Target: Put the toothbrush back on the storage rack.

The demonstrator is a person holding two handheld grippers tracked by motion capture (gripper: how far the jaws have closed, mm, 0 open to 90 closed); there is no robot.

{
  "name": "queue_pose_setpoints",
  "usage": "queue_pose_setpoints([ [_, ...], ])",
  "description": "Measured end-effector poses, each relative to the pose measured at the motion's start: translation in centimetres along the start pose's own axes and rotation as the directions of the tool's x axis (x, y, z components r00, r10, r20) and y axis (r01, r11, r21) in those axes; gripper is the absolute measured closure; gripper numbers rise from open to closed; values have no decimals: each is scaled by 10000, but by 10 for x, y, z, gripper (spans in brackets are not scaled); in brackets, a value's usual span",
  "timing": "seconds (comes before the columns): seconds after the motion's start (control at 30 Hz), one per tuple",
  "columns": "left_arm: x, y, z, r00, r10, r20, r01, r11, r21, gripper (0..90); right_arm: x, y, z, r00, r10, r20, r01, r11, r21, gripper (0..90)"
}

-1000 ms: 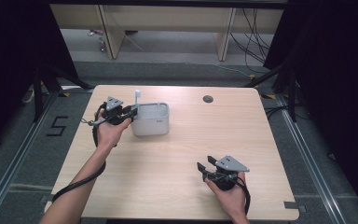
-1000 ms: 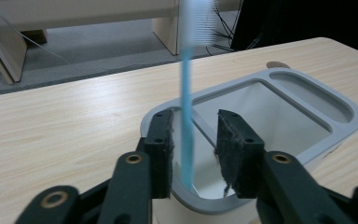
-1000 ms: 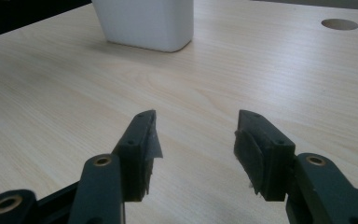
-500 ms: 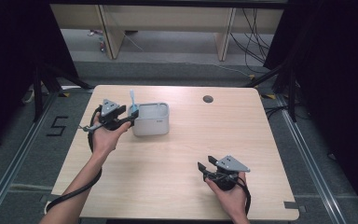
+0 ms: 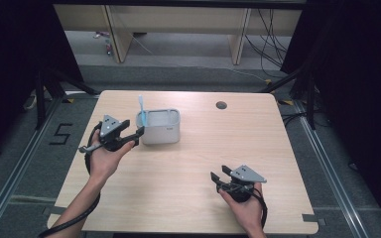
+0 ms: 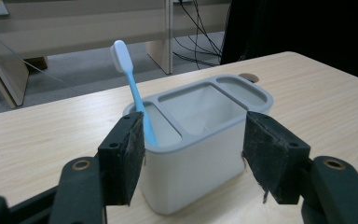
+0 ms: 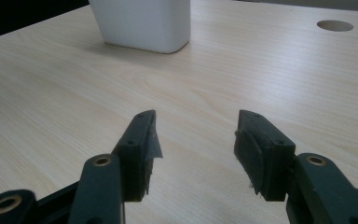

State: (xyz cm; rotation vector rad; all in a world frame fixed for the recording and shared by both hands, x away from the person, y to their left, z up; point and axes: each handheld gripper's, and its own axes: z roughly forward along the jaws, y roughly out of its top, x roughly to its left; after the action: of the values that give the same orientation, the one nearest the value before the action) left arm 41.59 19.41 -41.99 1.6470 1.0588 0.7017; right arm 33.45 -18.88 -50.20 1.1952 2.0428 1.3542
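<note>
Your left gripper (image 6: 193, 149) has its jaws wide open, one on each side of the near end of the white toothbrush holder (image 6: 200, 140), and it holds nothing. The blue toothbrush (image 6: 133, 88) stands in the narrow end compartment of this holder, leaning a little, with its white head up. The handle is just behind your left pad (image 6: 133, 158); from this angle I cannot tell if they touch.

I judge that the step in hand is to leave the toothbrush standing and draw the gripper away. Pull straight back along the table, keep the jaws spread, and do not swing sideways, because the pad near the handle could tip the brush or push the light holder.

Your right gripper (image 7: 196, 140) is also open and empty, low over the bare wooden table (image 7: 51, 93), well apart from the holder.

The left gripper view shows the three compartments and which one takes the brush. The high view shows both grippers together, with the holder (image 5: 159, 128) just beside the left gripper (image 5: 131, 135) and the right gripper (image 5: 219, 179) near the front edge.
</note>
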Motion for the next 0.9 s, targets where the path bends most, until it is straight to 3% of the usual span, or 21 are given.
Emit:
queue_pose_setpoints([
  [0.07,-1,-4,-5,10000,-7,20,7,10000,14,379,-2,0,1,9994,-354,-16,354,9993,-82,487],
  [0.13,-2,-10,-11,10000,-18,25,18,10000,18,378,-2,1,0,9994,-351,-19,350,9994,-40,486],
  [0.2,-2,-15,-14,10000,-39,45,39,10000,-18,379,-1,0,1,10000,-33,-40,33,10000,-62,486],
  [0.33,-3,-23,-24,10000,35,78,-35,10000,-20,377,-2,0,1,9994,-345,4,345,9994,-79,486],
  [0.4,-4,-28,-29,10000,77,41,-77,9999,-83,376,-3,1,1,9990,-407,-190,406,9992,-67,486],
  [0.67,-5,-50,-43,9998,180,54,-180,9998,59,372,-3,0,1,9991,-396,-168,396,9992,-53,486],
  [0.77,-4,-62,-47,9998,209,-20,-208,9997,141,372,-1,0,0,10000,-81,-24,81,9999,-101,487],
  [0.8,-4,-66,-48,9998,212,14,-212,9997,74,372,-3,0,1,9993,-362,-13,362,9992,-151,487],
  [0.9,-2,-79,-51,9993,371,-94,-369,9992,150,370,-3,0,1,9996,-255,-152,253,9996,-98,486],
])
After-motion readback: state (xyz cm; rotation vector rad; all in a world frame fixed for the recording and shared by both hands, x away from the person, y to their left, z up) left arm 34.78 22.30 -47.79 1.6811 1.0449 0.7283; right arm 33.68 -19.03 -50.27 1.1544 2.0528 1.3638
